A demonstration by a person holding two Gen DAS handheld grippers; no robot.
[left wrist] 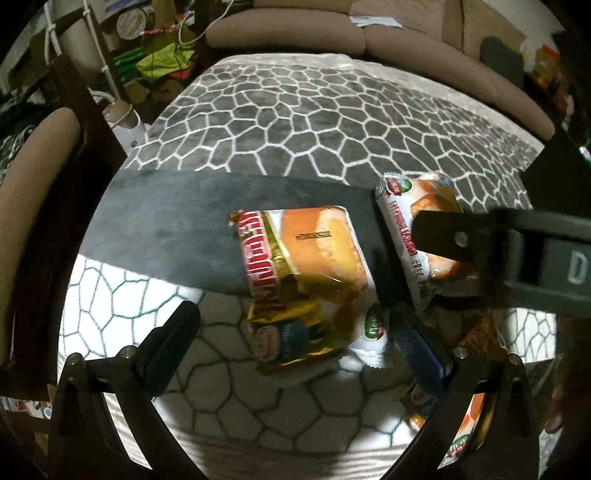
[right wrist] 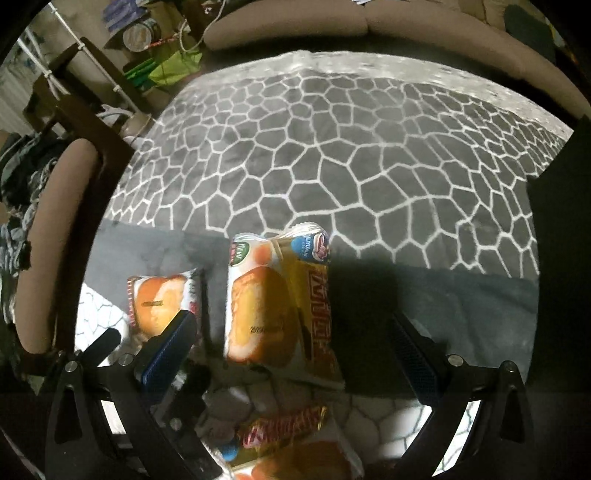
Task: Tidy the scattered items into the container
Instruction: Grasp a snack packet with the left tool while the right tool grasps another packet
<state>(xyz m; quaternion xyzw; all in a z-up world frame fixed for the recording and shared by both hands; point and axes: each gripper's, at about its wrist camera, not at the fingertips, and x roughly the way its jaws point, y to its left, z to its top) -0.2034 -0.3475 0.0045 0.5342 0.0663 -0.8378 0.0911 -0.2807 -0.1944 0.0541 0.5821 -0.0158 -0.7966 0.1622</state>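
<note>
A dark grey fabric container wall crosses the left wrist view; its inside bottom shows a bright pebble pattern. A gold and white bread packet leans on that wall, between my open left gripper fingers. A second bread packet lies to the right, with the right gripper's finger across it. In the right wrist view my right gripper is open around an upright bread packet; another packet lies to the left and one lies below.
A grey pebble-pattern rug covers the floor beyond the container. A beige sofa runs along the back. A brown cushioned chair and clutter stand at the left.
</note>
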